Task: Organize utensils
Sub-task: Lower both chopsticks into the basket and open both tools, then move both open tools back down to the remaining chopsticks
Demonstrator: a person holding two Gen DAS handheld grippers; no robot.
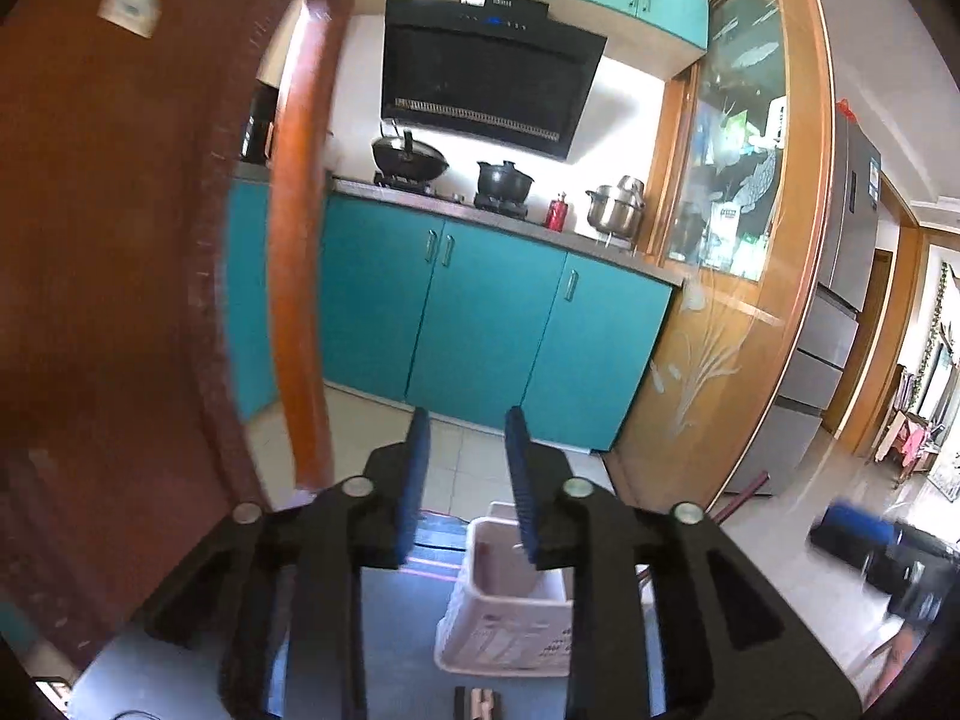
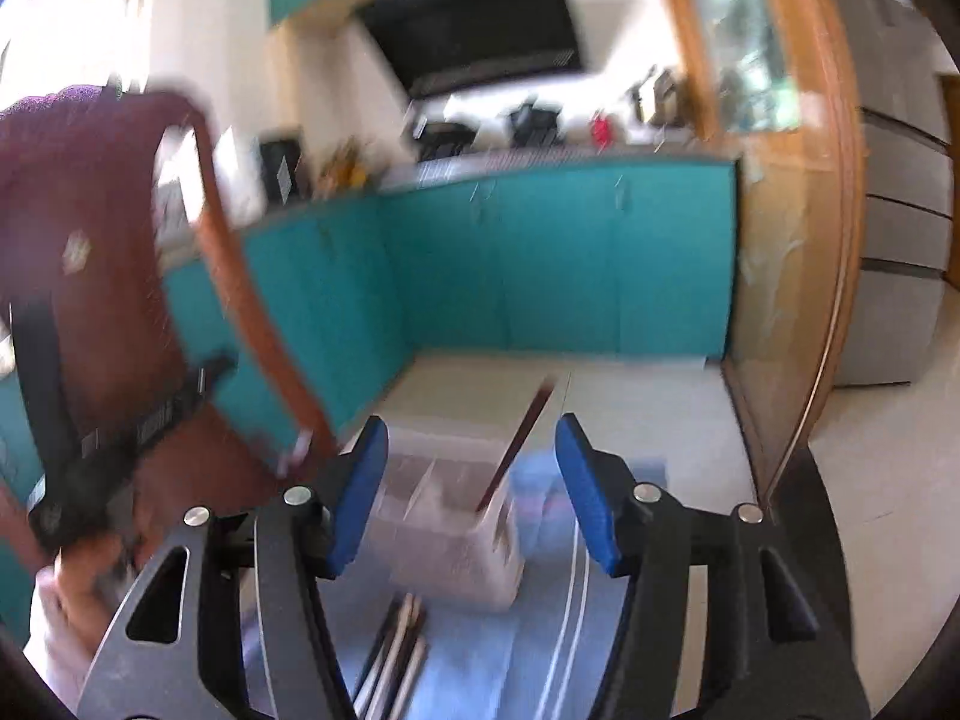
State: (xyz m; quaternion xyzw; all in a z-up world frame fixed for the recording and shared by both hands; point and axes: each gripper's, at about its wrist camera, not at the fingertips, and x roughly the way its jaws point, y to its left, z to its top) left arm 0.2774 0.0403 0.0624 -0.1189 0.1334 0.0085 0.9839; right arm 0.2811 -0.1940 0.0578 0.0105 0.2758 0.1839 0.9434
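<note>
A white slotted utensil basket [image 1: 510, 606] stands on a blue mat [image 1: 396, 630]. It also shows, blurred, in the right wrist view [image 2: 456, 546], with dividers inside and a dark brown chopstick [image 2: 516, 444] leaning out of its right end. Several chopsticks [image 2: 396, 654] lie on the mat [image 2: 540, 630] in front of the basket. My left gripper [image 1: 465, 480] is open and empty, above and in front of the basket. My right gripper [image 2: 471, 492] is open wide and empty, with the basket between and beyond its fingers.
A brown wooden chair [image 1: 120, 300] stands close on the left, also in the right wrist view [image 2: 108, 300]. Teal kitchen cabinets [image 1: 480, 318] with pots on the counter are behind. A glass-panelled wooden door [image 1: 738, 240] is on the right. The left handheld gripper [image 2: 90, 450] shows at left.
</note>
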